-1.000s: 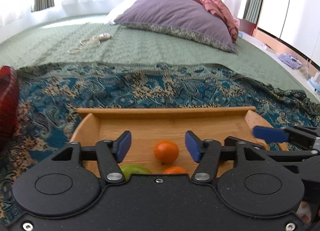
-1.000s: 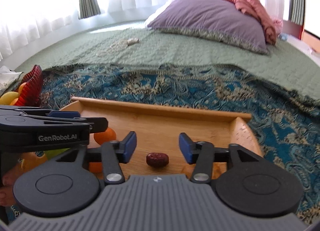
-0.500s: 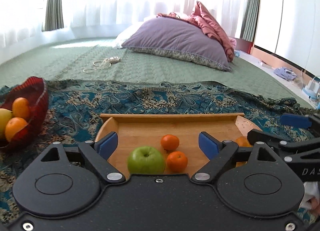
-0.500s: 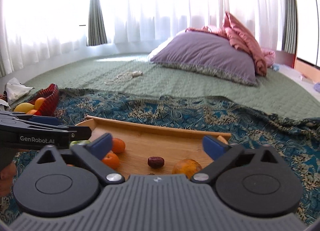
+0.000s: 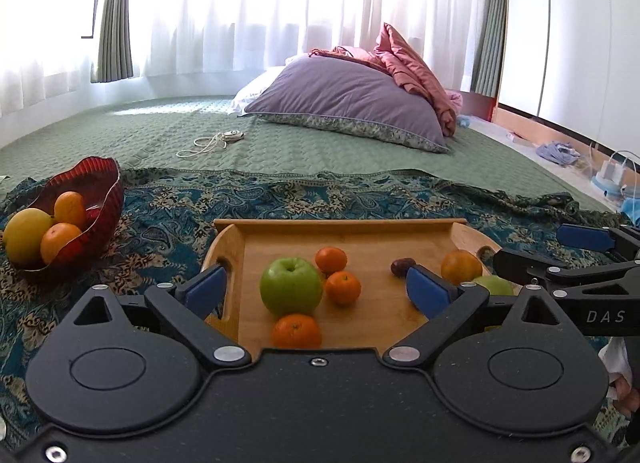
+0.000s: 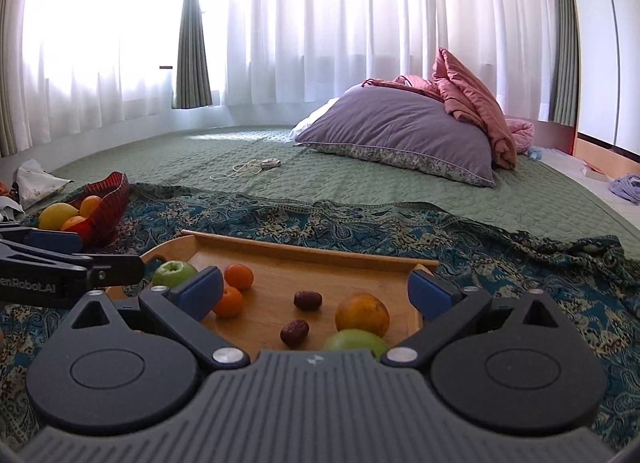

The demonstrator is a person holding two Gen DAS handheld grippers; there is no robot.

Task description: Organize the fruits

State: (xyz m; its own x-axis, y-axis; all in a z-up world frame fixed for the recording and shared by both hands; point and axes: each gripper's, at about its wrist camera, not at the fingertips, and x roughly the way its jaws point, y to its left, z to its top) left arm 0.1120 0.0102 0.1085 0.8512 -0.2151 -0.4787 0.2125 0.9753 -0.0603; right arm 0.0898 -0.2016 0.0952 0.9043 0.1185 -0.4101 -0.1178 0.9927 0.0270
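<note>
Left wrist view: wooden tray (image 5: pixel 348 225) at frame centre on patterned blue cloth (image 5: pixel 168 219), holding green apple (image 5: pixel 291 285), three mandarins (image 5: pixel 343 288) clustered beside it, a date (image 5: pixel 398 266) and an orange (image 5: pixel 461 266) toward the right end. Second green apple (image 6: pixel 354 339) at lower centre of right wrist view, touching the orange, two dates just left. Red bowl (image 5: pixel 102 193) with yellow and orange fruit at left edge, well apart from tray. Left claw (image 5: pixel 316 290) spread wide, empty, above the tray's near side. Right claw (image 6: pixel 316 289) likewise released, holding nothing. Purple pillow (image 5: pixel 348 103) farther back on green bed.
</note>
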